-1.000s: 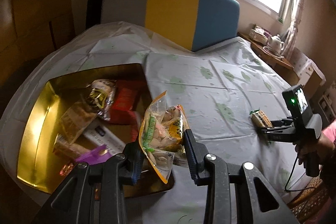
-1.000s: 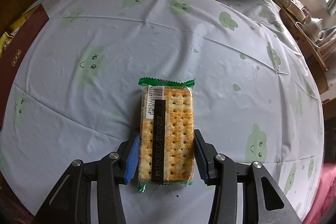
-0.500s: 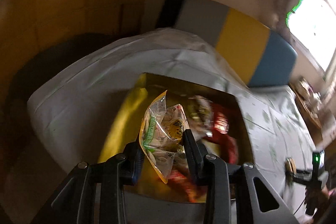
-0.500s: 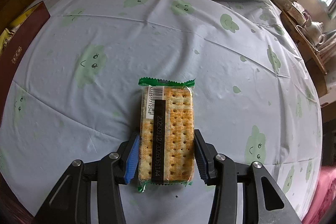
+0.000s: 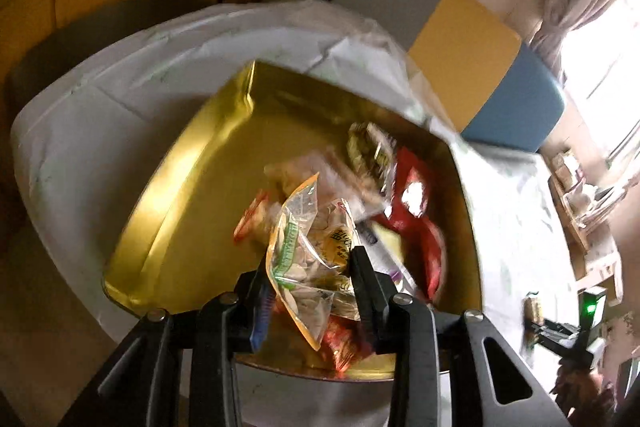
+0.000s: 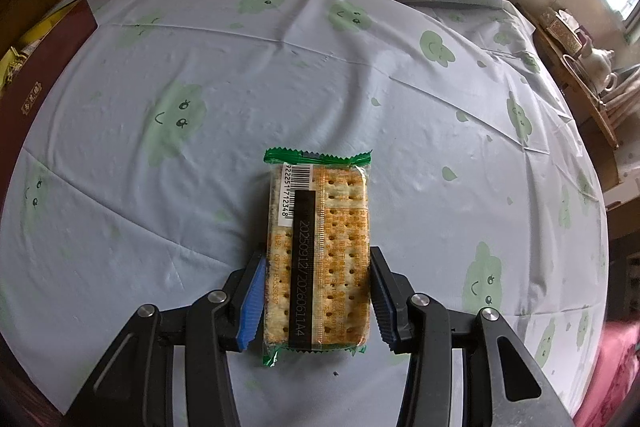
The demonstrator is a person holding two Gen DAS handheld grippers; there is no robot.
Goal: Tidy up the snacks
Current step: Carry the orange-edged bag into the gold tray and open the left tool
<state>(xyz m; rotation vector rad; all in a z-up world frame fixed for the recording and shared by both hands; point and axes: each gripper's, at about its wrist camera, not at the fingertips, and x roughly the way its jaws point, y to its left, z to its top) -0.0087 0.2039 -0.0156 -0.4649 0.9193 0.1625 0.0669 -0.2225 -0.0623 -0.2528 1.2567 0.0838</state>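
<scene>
At left, the left tool [image 5: 312,291] is clamped on a clear plastic bag of pale nuts with a yellow and green label [image 5: 310,255], holding it in the air over the wide gold-lined tray [image 5: 180,187] that sits on the tabletop's pale cloth printed with green clouds [image 6: 360,75]. Other snack packets, among them a shiny red foil pack [image 5: 416,203], already lie heaped at the tray's far side, though blur hides their details. The step in hand looks like delivery: the bag is over the tray but not yet set down, and the next move would call for lowering it toward the open gold floor and parting the jaws to drop it clear of the heap. At right, the right tool [image 6: 318,291] points steeply down at a green-edged clear pack of square crackers [image 6: 320,247] lying flat on the cloth, its jaws set close along both long sides, apparently gripping it; lifting and carrying it across to the tray should follow.
</scene>
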